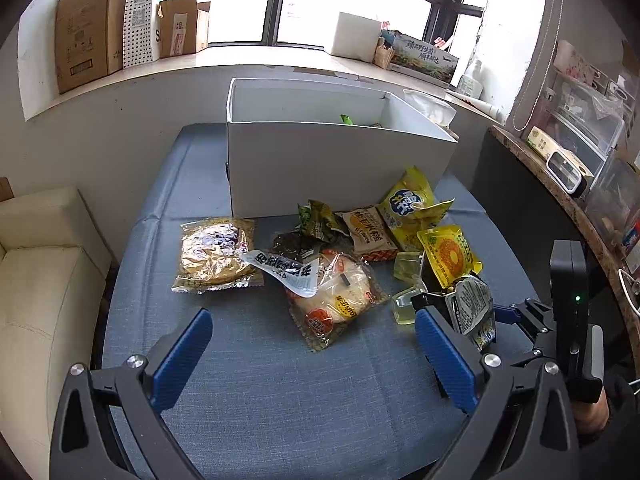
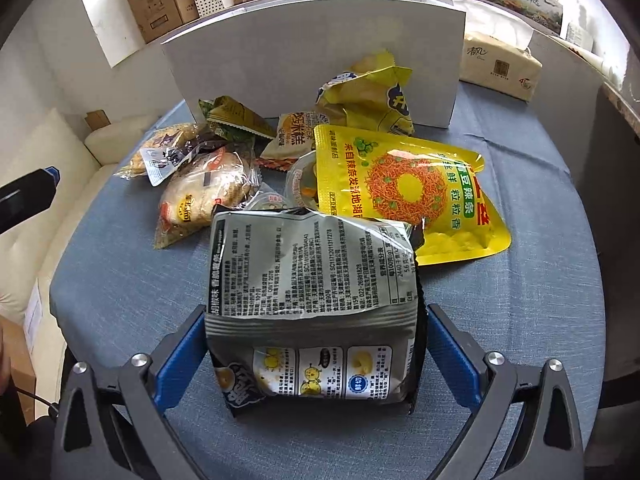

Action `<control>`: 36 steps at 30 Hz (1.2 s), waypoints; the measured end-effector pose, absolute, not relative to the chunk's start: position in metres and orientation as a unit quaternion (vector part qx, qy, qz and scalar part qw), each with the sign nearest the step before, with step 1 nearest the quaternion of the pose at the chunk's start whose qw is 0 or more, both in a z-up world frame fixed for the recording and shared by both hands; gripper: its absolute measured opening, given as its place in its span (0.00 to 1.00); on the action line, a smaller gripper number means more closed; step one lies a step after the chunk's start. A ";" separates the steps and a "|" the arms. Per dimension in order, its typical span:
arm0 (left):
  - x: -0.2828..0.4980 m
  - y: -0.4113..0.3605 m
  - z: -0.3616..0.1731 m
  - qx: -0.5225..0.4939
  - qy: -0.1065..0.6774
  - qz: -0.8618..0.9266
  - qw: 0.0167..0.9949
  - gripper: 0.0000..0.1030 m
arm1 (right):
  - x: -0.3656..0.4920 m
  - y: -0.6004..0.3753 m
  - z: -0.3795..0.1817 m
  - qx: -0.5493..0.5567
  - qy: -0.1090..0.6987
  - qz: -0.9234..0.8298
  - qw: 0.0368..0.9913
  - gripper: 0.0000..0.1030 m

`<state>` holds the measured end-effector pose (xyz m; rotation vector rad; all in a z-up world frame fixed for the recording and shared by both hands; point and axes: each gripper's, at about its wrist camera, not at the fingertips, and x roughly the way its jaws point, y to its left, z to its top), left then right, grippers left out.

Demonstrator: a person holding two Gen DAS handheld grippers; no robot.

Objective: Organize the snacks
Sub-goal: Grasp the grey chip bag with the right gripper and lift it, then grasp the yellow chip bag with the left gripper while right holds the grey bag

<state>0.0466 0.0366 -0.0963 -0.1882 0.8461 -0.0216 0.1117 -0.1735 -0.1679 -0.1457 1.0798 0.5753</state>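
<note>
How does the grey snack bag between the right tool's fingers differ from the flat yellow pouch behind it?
The grey bag is puffy and crumpled, with small printed text facing up; the yellow pouch lies flat and shows a ring-shaped picture. The grey bag sits between the right tool; the pouch lies free. Both rest on the blue cloth.

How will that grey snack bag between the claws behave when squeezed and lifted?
The grey snack bag looks puffy and creased, so it will probably crumple and feel light. Its glossy film may slip. The right claw straddles it.
</note>
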 end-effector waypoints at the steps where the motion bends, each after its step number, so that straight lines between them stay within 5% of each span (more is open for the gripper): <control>1: 0.047 0.036 -0.097 -0.089 0.410 -0.009 0.907 1.00 | 0.112 -0.173 -0.168 -0.067 0.506 0.272 0.816 0.85; 19: 0.117 -0.047 -0.088 -0.029 0.408 -0.089 0.908 1.00 | 0.097 -0.278 -0.093 0.059 0.444 0.236 0.862 0.80; 30: 0.221 -0.104 -0.140 0.029 0.457 -0.063 0.887 1.00 | 0.105 -0.316 -0.095 0.093 0.445 0.201 0.868 0.80; 32: 0.228 -0.108 -0.148 0.039 0.465 -0.046 0.883 0.91 | 0.104 -0.315 -0.096 0.092 0.446 0.205 0.866 0.80; 33: 0.232 -0.105 -0.152 0.032 0.471 -0.039 0.880 0.79 | 0.104 -0.315 -0.098 0.093 0.448 0.206 0.865 0.80; 36: 0.232 -0.094 -0.150 -0.007 0.477 -0.054 0.877 0.73 | 0.103 -0.313 -0.100 0.092 0.450 0.208 0.863 0.80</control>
